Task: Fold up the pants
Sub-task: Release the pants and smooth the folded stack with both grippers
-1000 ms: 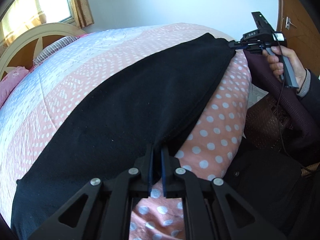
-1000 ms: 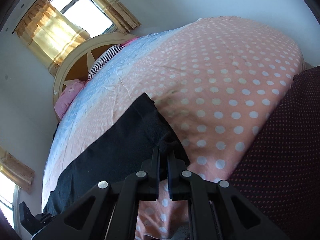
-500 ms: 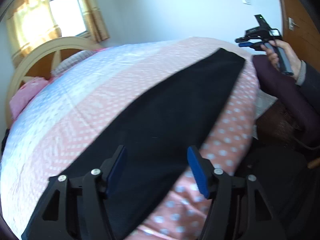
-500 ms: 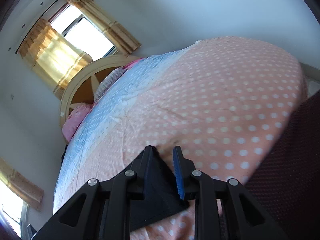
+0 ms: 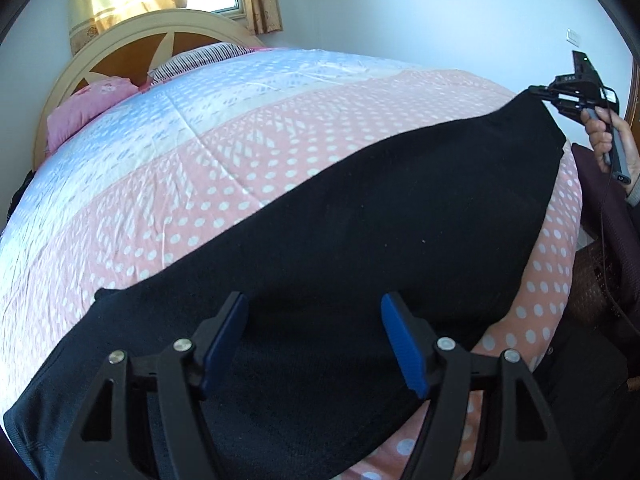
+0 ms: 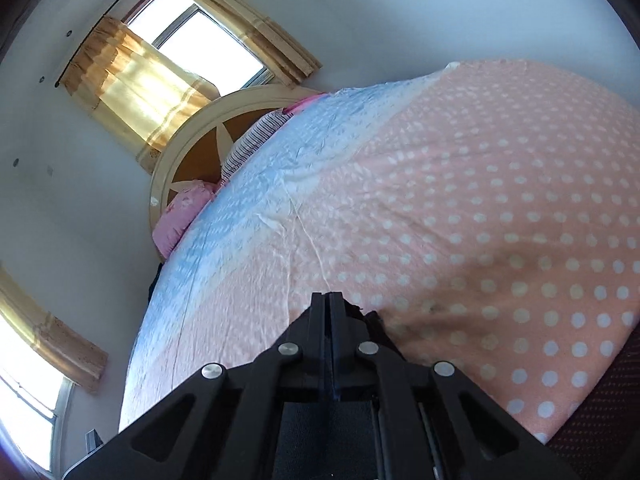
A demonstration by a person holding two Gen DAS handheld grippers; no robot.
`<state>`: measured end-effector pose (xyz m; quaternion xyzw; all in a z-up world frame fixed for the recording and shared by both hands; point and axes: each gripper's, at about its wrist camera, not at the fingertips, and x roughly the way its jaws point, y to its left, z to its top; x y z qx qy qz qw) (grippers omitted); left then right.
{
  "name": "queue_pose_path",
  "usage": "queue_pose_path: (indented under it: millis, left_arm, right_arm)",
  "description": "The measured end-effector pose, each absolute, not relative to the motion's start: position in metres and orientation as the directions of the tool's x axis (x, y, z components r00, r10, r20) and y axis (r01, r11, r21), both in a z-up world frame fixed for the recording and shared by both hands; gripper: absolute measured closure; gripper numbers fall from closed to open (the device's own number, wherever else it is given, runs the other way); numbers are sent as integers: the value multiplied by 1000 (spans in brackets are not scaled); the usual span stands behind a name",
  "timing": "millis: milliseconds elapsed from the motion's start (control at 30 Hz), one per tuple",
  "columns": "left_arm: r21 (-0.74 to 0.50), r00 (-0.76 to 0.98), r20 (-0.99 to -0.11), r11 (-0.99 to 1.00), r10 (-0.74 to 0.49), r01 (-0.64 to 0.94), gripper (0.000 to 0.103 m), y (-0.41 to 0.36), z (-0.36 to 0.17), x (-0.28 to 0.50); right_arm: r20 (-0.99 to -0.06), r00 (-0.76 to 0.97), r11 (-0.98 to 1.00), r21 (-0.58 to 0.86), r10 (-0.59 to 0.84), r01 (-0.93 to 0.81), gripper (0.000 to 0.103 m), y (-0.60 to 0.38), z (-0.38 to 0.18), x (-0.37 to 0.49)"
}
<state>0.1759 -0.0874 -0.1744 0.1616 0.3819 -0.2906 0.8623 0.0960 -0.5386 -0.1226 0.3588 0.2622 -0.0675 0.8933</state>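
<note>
Long black soft-knit pants (image 5: 360, 240) spread flat, slantwise over pink polka-dot quilted bedspread (image 5: 200, 184), smooth. Left gripper (image 5: 314, 332) above them, 2 blue fingers (image 5: 404, 344) apart. Right gripper (image 6: 330, 308) pinched together on their far corner.

A bed (image 5: 240, 152) under a pink polka-dot and pale blue quilt (image 6: 500, 208) stands against white walls (image 5: 400, 8), its arched cream headboard (image 5: 132, 36) below a sunlit window (image 6: 208, 48) with yellow curtains (image 6: 136, 92).
</note>
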Motion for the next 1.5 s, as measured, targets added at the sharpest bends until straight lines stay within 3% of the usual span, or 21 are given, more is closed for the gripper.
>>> queue_pose_path:
  millis: [100, 167, 200, 233, 433, 533, 633, 700, 767, 933, 1000, 1100, 1300, 1433, 1500]
  left_arm:
    - [48, 539, -752, 784, -379, 619, 29, -83, -177, 177]
    - [50, 543, -751, 787, -376, 614, 29, -83, -177, 176]
    - [52, 545, -750, 788, -375, 614, 29, -82, -176, 175]
    - [56, 547, -749, 787, -374, 614, 29, -82, -176, 174]
    - [74, 568, -740, 796, -360, 601, 25, -73, -177, 167]
    - [68, 575, -734, 803, -362, 591, 25, -65, -176, 164]
    - [86, 576, -744, 806, -339, 586, 17, -62, -182, 161]
    - [76, 562, -756, 807, -336, 586, 17, -60, -185, 160]
    - [90, 565, -756, 803, -329, 589, 16, -59, -182, 157]
    - [146, 596, -746, 800, -297, 581, 16, -47, -178, 146]
    - [168, 618, -736, 811, -275, 561, 16, -36, -176, 147]
    - [209, 654, -719, 824, -236, 526, 16, -24, -174, 146]
    - [142, 622, -744, 852, -244, 504, 16, -5, -181, 145]
    - [106, 613, -742, 854, -273, 510, 16, 4, -183, 137]
    - [88, 606, -744, 857, -282, 507, 16, 13, -183, 135]
  right_arm:
    - [-587, 809, 747, 542, 10, 385, 100, -543, -134, 99]
    - [-647, 762, 739, 498, -31, 453, 90, -548, -146, 99]
    - [-660, 750, 735, 486, -46, 473, 63, -549, -150, 97]
    - [-652, 758, 732, 498, -37, 464, 49, -551, -152, 94]
    - [-651, 759, 719, 517, -20, 464, 51, -546, -146, 54]
    - [-678, 735, 761, 478, 2, 439, 67, -529, -146, 42]
    - [-755, 656, 814, 372, -14, 446, 86, -506, -161, 41]
    - [-796, 602, 821, 303, -62, 484, 86, -504, -173, 41]
    - [-792, 607, 798, 322, -68, 509, 86, -509, -171, 36]
    - [-734, 663, 839, 264, -144, 475, 82, -485, -132, 33]
    - [-698, 709, 882, 271, -95, 385, 80, -454, -119, 43]
    - [-675, 732, 946, 289, 91, 149, 80, -384, -113, 74]
    - [-686, 596, 907, 273, 416, -319, 80, -217, -131, 118]
    - [-718, 485, 825, 224, 499, -518, 80, -134, -155, 123]
    - [-792, 411, 812, 175, 452, -557, 79, -107, -178, 126]
